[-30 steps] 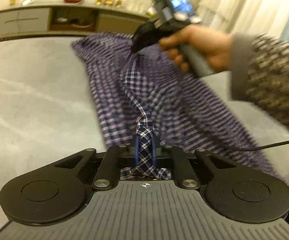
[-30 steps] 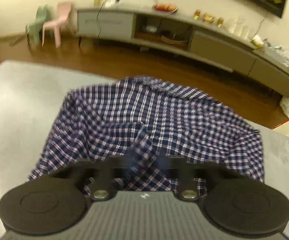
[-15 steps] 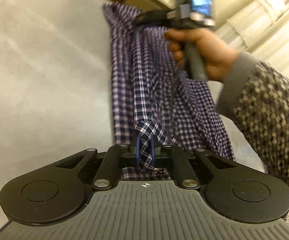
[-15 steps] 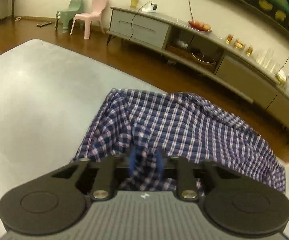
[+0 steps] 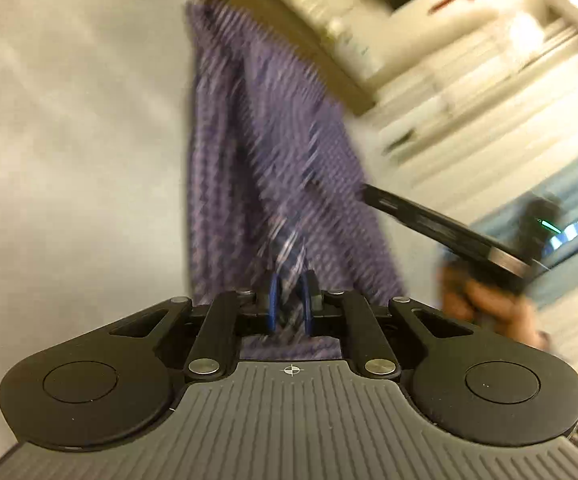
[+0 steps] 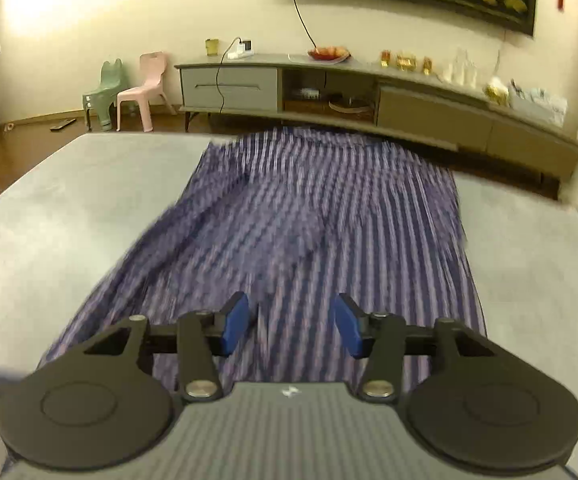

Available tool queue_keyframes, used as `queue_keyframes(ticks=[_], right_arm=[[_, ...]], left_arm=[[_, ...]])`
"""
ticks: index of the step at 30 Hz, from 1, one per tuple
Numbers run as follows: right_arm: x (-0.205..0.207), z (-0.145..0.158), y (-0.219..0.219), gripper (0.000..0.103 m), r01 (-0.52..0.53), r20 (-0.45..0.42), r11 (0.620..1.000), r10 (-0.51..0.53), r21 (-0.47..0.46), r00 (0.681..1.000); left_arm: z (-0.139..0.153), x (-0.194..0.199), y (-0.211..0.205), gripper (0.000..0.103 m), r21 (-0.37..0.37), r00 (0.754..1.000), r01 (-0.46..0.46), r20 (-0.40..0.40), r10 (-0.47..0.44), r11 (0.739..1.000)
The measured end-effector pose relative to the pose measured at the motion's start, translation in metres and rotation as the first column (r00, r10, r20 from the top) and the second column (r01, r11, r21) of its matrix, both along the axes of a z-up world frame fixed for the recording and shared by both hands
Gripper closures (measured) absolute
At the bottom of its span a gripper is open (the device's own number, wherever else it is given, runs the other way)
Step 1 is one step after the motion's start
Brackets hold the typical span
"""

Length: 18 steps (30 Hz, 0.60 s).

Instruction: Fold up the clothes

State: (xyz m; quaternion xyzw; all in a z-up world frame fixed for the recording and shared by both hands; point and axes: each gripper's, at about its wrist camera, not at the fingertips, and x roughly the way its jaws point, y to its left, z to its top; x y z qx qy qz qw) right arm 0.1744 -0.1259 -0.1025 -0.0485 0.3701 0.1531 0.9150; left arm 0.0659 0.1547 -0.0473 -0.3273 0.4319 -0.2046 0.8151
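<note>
One checked shirt (image 6: 313,232), two grippers, one grey surface (image 6: 89,208). The shirt is soft woven cloth in navy, purple and white checks, blurred into stripes by motion in both views; it lies spread down the middle of the right wrist frame, from the far edge of the surface to the lower centre. The surface under it is matte and mottled grey.

The left gripper (image 5: 289,300) sits at lower centre of its frame, its two blue pads (image 5: 273,300) pressed close with a bunched fold of the shirt (image 5: 257,128) pinched between them, as it was half a second ago. The cloth runs from that pinch to the upper centre of the frame.

The right gripper (image 6: 291,324) has its blue pads (image 6: 235,322) spread wide, with cloth showing in the gap but nothing held; half a second ago they were closed on a fold. In the left wrist view the right gripper (image 5: 373,196) has dropped from the upper centre to the right edge, clear of the shirt.

Along the far wall stand one long grey cabinet (image 6: 369,92) with rounded ends and two small moulded plastic chairs, one green (image 6: 103,92), one pink (image 6: 143,88)
</note>
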Motion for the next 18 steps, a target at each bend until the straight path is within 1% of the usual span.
queue_keyframes(ticks=[1,3,5,7,8,9,10,11,12,13,14,15,17,18], right_arm=[[-0.017,-0.003,-0.008,0.05,-0.002,-0.019,1.0,0.002,-0.012,1.0],[-0.047,-0.013,-0.024,0.05,-0.005,-0.034,0.998,0.003,-0.06,0.999],[-0.08,-0.018,-0.034,0.045,0.002,-0.035,0.995,-0.006,-0.101,0.999],[-0.104,-0.029,-0.05,0.042,0.022,-0.05,0.993,-0.028,-0.116,0.998],[-0.115,-0.031,-0.058,0.042,0.029,-0.038,0.995,-0.033,-0.092,0.999],[-0.123,-0.028,-0.068,0.04,0.054,-0.028,0.997,-0.056,-0.062,0.998],[-0.13,-0.024,-0.078,0.036,0.083,-0.02,0.996,-0.083,-0.032,0.996],[-0.136,-0.021,-0.088,0.034,0.111,-0.014,0.994,-0.111,-0.001,0.994],[-0.143,-0.017,-0.099,0.029,0.141,-0.009,0.99,-0.14,0.023,0.99],[-0.15,-0.013,-0.111,0.025,0.17,-0.006,0.984,-0.17,0.047,0.985],[-0.157,-0.008,-0.122,0.024,0.199,-0.003,0.977,-0.2,0.07,0.98],[-0.164,-0.009,-0.132,0.024,0.221,-0.019,0.973,-0.22,0.07,0.975],[-0.177,-0.012,-0.149,0.024,0.253,-0.057,0.965,-0.25,0.062,0.967],[-0.184,-0.015,-0.155,0.024,0.253,-0.08,0.965,-0.248,0.066,0.966]], left_arm=[[-0.003,-0.002,-0.002,0.103,0.027,1.0,-0.006,-0.014,0.006,1.0],[-0.005,-0.006,-0.008,0.103,0.062,1.0,0.003,-0.014,-0.002,0.998],[-0.005,-0.015,-0.015,0.102,0.111,1.0,0.01,0.009,-0.011,0.994],[-0.004,-0.03,-0.021,0.101,0.147,0.999,0.002,0.033,-0.007,0.989],[-0.003,-0.038,-0.022,0.098,0.148,0.999,-0.006,0.033,0.001,0.989],[-0.001,-0.048,-0.024,0.088,0.147,0.999,-0.013,0.035,0.008,0.989],[0.002,-0.061,-0.025,0.083,0.145,0.999,-0.02,0.039,0.015,0.989],[0.005,-0.076,-0.027,0.076,0.148,0.999,-0.028,0.047,0.021,0.989],[0.007,-0.093,-0.029,0.072,0.157,0.998,-0.039,0.057,0.03,0.987],[0.01,-0.111,-0.032,0.07,0.169,0.997,-0.052,0.069,0.041,0.984],[0.011,-0.131,-0.034,0.064,0.186,0.995,-0.069,0.078,0.056,0.98],[0.011,-0.148,-0.035,0.059,0.198,0.994,-0.086,0.082,0.071,0.976],[0.011,-0.179,-0.037,0.057,0.197,0.994,-0.096,0.076,0.082,0.976],[0.011,-0.193,-0.038,0.056,0.19,0.994,-0.095,0.071,0.083,0.977]])
